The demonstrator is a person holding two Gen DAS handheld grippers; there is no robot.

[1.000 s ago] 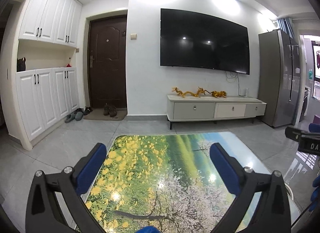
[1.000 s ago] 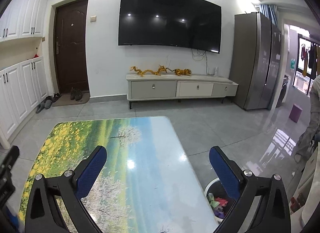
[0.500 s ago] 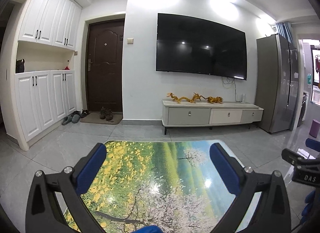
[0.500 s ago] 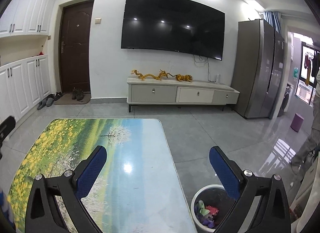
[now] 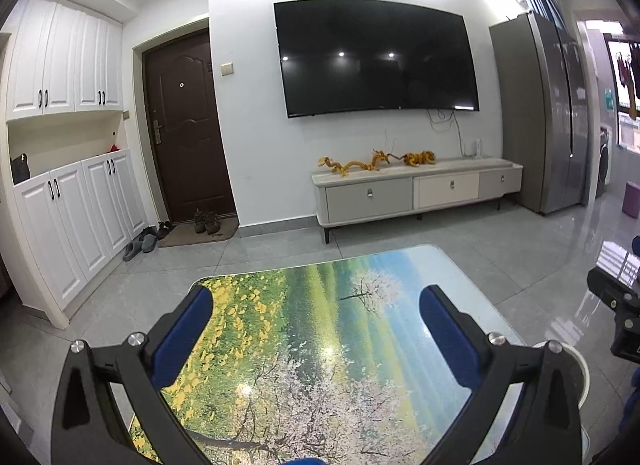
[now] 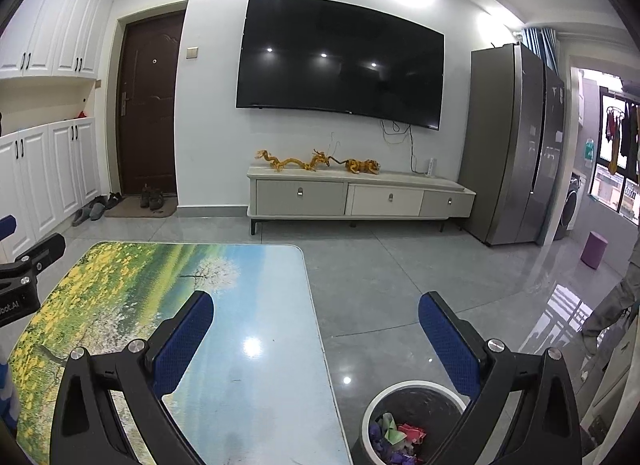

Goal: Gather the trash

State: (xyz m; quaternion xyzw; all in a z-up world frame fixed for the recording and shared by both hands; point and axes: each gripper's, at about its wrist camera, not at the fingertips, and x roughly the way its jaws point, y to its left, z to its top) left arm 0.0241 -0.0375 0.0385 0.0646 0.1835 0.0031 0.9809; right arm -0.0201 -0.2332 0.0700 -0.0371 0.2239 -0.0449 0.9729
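Both tongs empty above a glossy printed bench.
Left view: my left tongs (image 5: 316,307) gape apart over the bench (image 5: 320,365) — smooth, landscape-printed, no litter visible. Right view: my right tongs (image 6: 316,315) spread wide, holding nothing; crumpled paper trash (image 6: 394,435) sits in the round white-rimmed bin (image 6: 370,411) beside the bench — probably finished.

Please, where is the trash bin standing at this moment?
In the right wrist view the trash bin stands on the floor at lower right, beside the right edge of the landscape-print table, with colourful paper scraps inside.
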